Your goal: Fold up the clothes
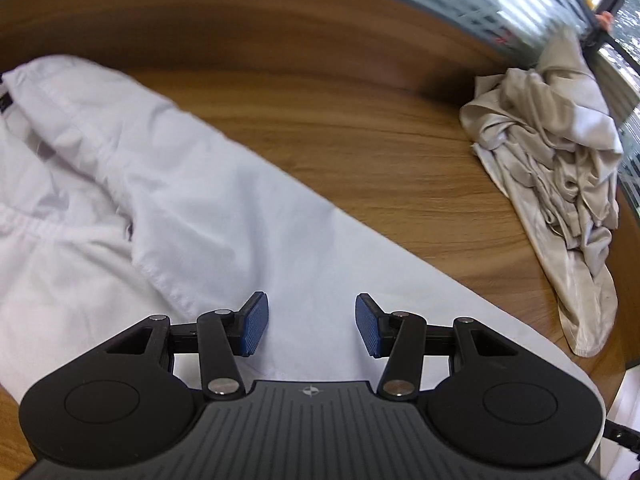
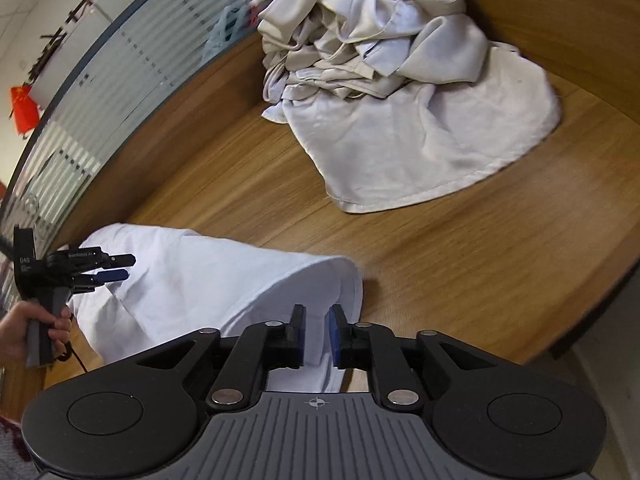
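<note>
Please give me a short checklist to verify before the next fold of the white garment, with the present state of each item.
1. Left gripper free of cloth: ok, open above the white garment.
2. Right gripper off the fabric: cannot tell; narrow gap, fold edge between.
3. White garment flat: not ok, bunched.
4. Beige clothes pile apart from it: ok.
5. Bare table beside it: ok.

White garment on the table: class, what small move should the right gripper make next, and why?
Probably draw the right gripper back off the white garment. Its fingers stand slightly apart around the folded edge, not pinching it, and the fold already lies on the wooden table. The left gripper is open above the cloth.
</note>
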`<action>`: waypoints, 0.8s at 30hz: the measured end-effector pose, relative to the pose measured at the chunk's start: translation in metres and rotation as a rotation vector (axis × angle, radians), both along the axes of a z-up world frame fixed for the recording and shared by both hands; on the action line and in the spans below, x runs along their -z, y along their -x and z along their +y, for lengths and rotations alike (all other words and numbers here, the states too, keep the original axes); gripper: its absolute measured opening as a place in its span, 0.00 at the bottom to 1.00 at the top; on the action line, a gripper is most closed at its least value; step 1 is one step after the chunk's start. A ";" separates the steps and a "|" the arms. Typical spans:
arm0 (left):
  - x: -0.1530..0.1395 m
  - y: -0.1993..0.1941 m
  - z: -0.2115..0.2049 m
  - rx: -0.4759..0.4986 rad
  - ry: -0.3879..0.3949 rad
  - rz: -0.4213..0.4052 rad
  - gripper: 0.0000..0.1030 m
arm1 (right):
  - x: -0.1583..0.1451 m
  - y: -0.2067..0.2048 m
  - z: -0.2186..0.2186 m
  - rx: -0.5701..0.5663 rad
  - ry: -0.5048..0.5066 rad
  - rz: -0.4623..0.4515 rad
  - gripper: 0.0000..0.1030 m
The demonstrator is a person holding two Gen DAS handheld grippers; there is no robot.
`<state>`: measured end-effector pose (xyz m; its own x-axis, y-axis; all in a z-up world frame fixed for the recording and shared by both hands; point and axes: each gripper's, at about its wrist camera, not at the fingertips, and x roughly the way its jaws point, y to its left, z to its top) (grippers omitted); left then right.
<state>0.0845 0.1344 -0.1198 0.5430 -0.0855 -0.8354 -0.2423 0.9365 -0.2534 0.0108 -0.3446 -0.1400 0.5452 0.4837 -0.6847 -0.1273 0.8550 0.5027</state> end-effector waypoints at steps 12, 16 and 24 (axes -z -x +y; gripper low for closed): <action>0.006 -0.024 -0.016 0.042 -0.062 0.093 0.66 | 0.024 -0.032 0.023 -0.164 0.133 -0.166 0.23; 0.009 -0.026 -0.021 0.068 -0.085 0.096 0.70 | 0.025 -0.029 0.034 -0.217 0.175 -0.231 0.32; 0.010 -0.028 -0.023 0.075 -0.086 0.096 0.72 | 0.023 -0.019 0.031 -0.258 0.167 -0.323 0.07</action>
